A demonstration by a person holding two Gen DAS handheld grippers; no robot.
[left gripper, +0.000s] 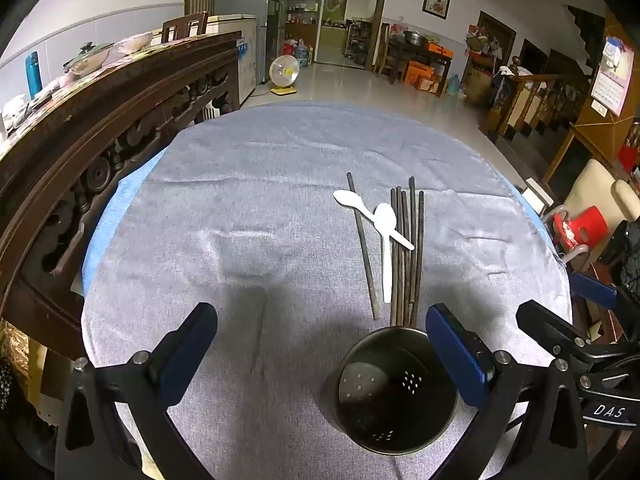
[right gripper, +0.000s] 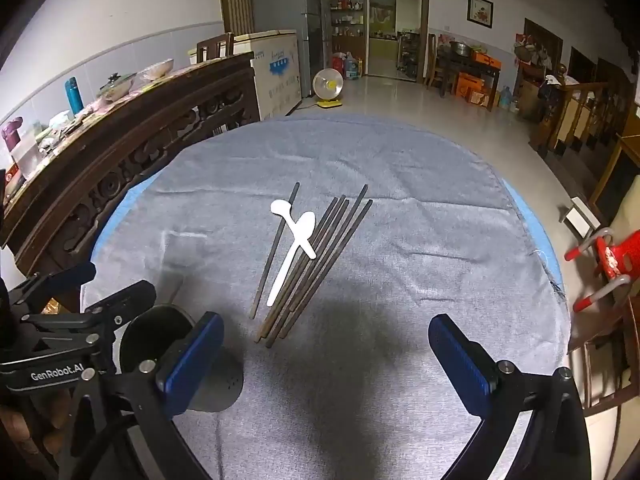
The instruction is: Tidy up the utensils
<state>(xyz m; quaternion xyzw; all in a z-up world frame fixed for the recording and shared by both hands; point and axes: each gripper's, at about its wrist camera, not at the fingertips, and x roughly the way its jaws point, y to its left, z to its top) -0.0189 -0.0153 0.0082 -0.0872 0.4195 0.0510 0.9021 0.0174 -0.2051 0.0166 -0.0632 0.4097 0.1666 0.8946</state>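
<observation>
Several dark chopsticks (left gripper: 408, 252) lie in a loose bundle on the grey cloth (left gripper: 240, 208), with one chopstick (left gripper: 362, 244) apart on the left. Two white plastic spoons (left gripper: 386, 240) lie crossed over them. A perforated metal utensil holder (left gripper: 394, 392) stands empty just in front of the chopsticks. My left gripper (left gripper: 320, 348) is open and empty, with the holder by its right finger. In the right wrist view my right gripper (right gripper: 326, 354) is open and empty, just short of the chopsticks (right gripper: 316, 264) and spoons (right gripper: 296, 240); the holder (right gripper: 160, 336) is at its left.
A carved dark wooden sideboard (left gripper: 100, 128) with dishes on top runs along the left of the table. A red stool (right gripper: 604, 260) and chairs stand off the right edge. The other gripper (left gripper: 580, 352) shows at the right of the left wrist view.
</observation>
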